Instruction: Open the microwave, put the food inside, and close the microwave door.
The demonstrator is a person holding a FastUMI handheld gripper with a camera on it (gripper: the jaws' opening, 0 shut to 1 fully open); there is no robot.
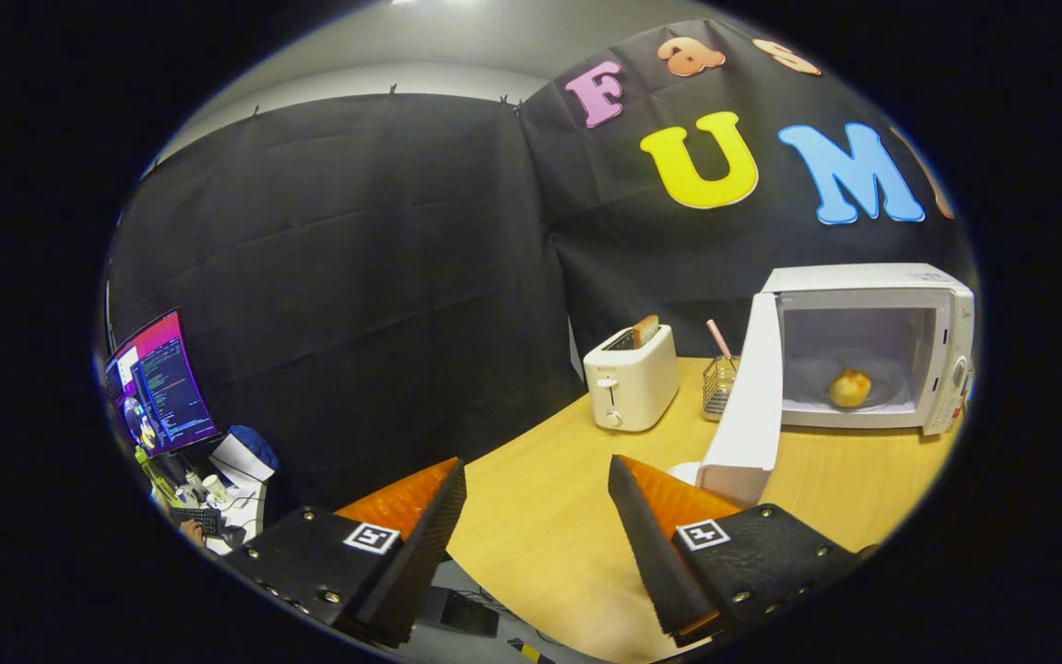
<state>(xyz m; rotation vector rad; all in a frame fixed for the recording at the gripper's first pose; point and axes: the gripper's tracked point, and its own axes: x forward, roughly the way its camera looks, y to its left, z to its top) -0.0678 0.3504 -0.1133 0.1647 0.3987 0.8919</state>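
Gripper view: we are holding the gripper [537, 516] spread and empty, short of the microwave [872, 346]. Food [850, 387] is sitting inside. Its door [752, 397] is hanging open, probably light and stiff; we're judging its outer edge best for pushing.

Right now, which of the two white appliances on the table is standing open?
The microwave, beyond the open gripper: its door is swung out, food inside. The toaster has no door.

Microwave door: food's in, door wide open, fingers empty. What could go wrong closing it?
1. The microwave door stands fully swung out, its edge just beyond the open gripper; a push near the hinge may shove the microwave instead.
2. The swinging door could clip the wire basket behind it.
3. The food looks round and may roll if jolted.
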